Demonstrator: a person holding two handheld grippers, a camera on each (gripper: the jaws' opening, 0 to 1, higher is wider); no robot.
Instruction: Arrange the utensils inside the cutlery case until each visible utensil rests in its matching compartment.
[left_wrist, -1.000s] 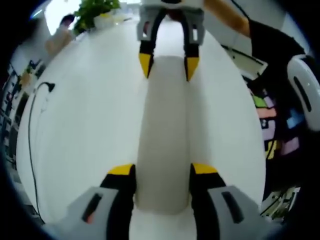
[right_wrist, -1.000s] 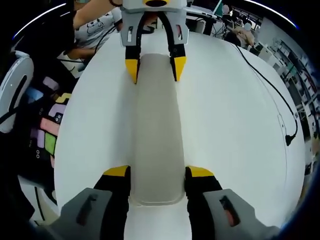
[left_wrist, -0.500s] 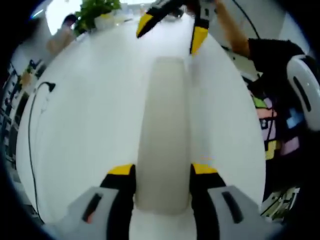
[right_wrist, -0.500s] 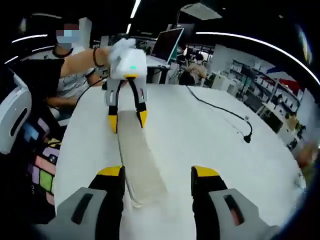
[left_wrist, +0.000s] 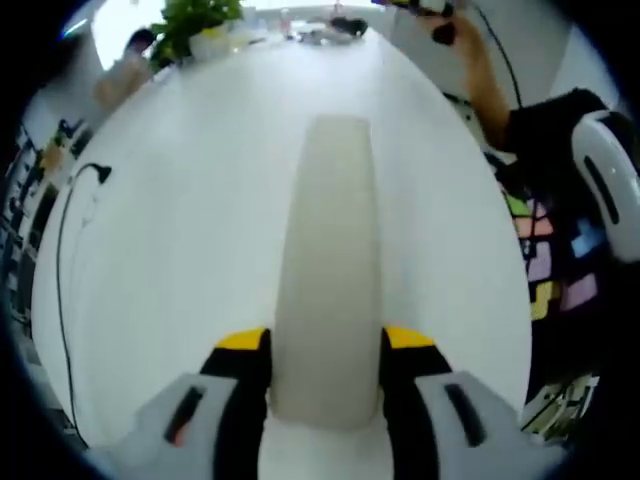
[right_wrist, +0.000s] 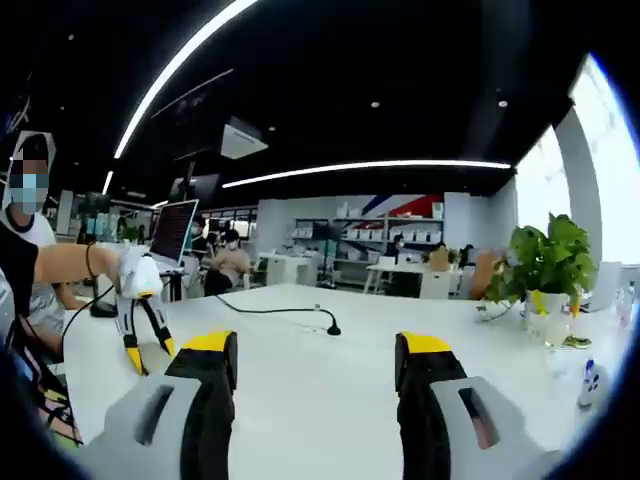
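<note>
Left tongs (left_wrist: 325, 345) seemingly clamped on cutlery case (left_wrist: 328, 270); right tongs (right_wrist: 318, 355) apart above bare table (right_wrist: 330, 385).

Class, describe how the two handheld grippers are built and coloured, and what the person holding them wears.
Each gripper, left and right, has a grey body with slotted shoulders and two black fingers tipped in yellow. Seen from the right gripper view, the left one has a white housing. The person wears a black short sleeve and a dark wristband.
</note>
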